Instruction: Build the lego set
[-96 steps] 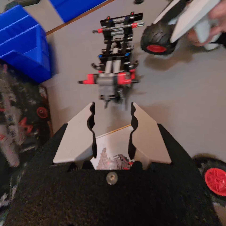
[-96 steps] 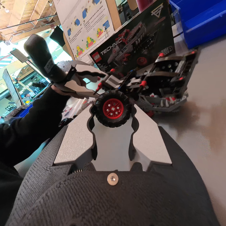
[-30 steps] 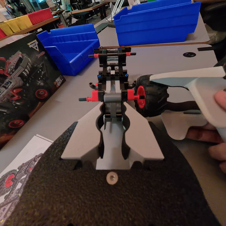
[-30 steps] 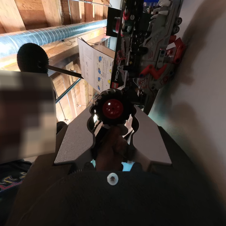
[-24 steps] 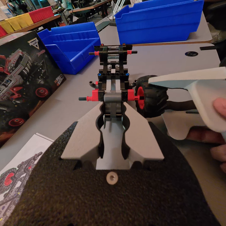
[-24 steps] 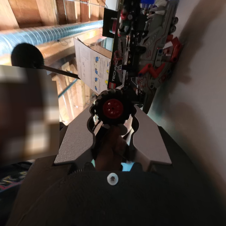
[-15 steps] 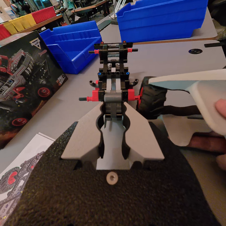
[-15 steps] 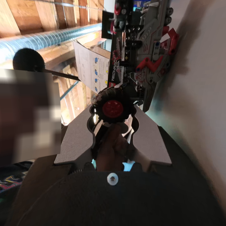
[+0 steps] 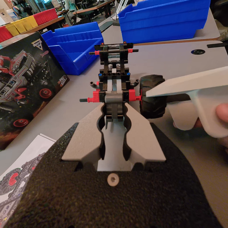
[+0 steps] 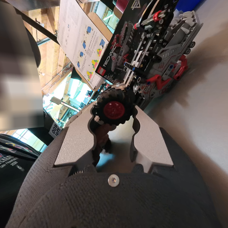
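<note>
A black, grey and red lego chassis (image 9: 114, 74) stands on the grey table (image 9: 160, 59), pointing away from me. My left gripper (image 9: 114, 107) is shut on its near grey and black end. A black wheel with a red hub (image 9: 153, 97) sits at the right end of the chassis's red front axle. My right gripper (image 10: 114, 108) is shut on this wheel (image 10: 114, 109), one finger on each side of the tyre; its fingers (image 9: 185, 85) reach in from the right in the left wrist view. The axle's left end (image 9: 85, 99) is bare. The chassis (image 10: 141, 55) also shows behind the wheel.
The lego set's box (image 9: 24, 80) stands at the left, with an instruction booklet (image 9: 18, 172) in front of it. Two blue bins (image 9: 76, 43) (image 9: 160, 21) stand behind the chassis. A grey and red lego body shell (image 10: 175, 51) lies beyond the chassis. A person's hand (image 9: 222, 112) holds the right gripper.
The right gripper has pushed the wheel in along the axle, up against the red bush, and has tilted. The left gripper has taken hold of the chassis end and keeps it still.
</note>
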The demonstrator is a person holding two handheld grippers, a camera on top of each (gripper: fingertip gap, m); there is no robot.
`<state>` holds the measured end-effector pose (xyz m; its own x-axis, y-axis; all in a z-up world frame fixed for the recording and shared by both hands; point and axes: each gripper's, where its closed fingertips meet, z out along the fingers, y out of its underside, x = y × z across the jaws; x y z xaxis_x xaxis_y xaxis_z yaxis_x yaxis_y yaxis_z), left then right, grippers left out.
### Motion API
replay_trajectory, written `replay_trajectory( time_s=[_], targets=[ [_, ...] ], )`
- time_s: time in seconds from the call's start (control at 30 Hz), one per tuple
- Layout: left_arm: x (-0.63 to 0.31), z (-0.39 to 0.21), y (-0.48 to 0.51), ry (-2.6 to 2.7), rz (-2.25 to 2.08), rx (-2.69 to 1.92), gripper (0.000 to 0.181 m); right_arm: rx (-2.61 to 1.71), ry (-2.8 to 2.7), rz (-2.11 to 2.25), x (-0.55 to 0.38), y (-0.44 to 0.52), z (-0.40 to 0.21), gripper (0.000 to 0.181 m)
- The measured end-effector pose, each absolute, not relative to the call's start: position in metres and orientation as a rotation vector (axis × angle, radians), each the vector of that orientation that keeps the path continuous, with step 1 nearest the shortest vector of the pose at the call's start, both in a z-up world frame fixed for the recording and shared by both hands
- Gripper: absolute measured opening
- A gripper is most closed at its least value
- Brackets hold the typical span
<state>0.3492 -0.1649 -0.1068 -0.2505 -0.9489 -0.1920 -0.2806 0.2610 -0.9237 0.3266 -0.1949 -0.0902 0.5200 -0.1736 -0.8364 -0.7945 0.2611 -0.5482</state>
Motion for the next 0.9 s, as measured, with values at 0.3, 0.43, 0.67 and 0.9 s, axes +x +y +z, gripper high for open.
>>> replay_trajectory(
  time_s=[0.3, 0.43, 0.67, 0.9],
  targets=[
    [0.3497, -0.1076, -0.1613, 1.703, -1.006, -1.150, 0.023, -1.281, 0.955, 0.555, 0.3270, -0.1912, -0.0916, 0.059],
    [0.3499, -0.1076, -0.1611, 1.701, -1.006, -1.152, 0.023, -1.166, 1.003, 0.730, 0.3274, -0.1910, -0.0906, 0.060],
    [0.3503, -0.1078, -0.1601, 1.704, -0.987, -1.140, 0.023, -1.114, 1.022, 0.882, 0.3263, -0.1901, -0.0915, 0.059],
    [0.3506, -0.1081, -0.1589, 1.703, -0.955, -1.122, 0.023, -1.142, 1.015, 0.887, 0.3227, -0.1868, -0.0943, 0.060]
  ],
)
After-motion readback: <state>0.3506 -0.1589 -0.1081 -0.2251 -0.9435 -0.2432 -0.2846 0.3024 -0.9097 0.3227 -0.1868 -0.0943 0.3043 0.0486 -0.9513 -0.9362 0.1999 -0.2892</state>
